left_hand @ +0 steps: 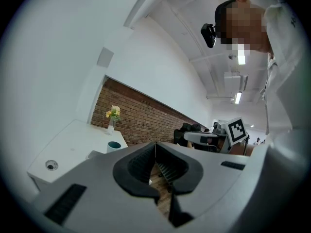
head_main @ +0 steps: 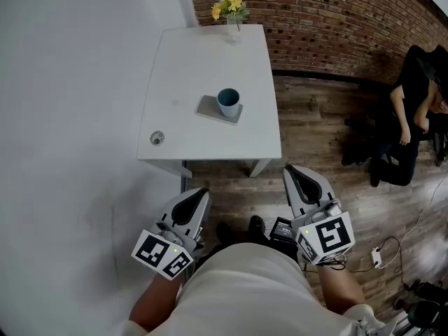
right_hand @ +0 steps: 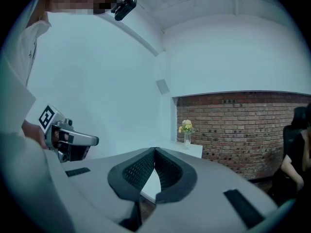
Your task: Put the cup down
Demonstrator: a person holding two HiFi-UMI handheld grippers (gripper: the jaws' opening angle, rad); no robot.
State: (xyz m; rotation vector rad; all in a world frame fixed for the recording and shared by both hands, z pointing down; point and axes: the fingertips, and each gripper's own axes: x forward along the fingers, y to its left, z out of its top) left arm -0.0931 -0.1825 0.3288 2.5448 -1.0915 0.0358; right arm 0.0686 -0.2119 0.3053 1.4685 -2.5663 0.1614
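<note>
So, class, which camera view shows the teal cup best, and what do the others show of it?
The head view: the teal cup stands whole and unblocked on a grey mat on the white table. The left gripper view shows the teal cup small and distant. The right gripper view does not show it.

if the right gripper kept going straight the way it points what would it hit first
Probably the white table: its near corner shows just past the shut fingers of the right gripper. Depth is unclear.
</note>
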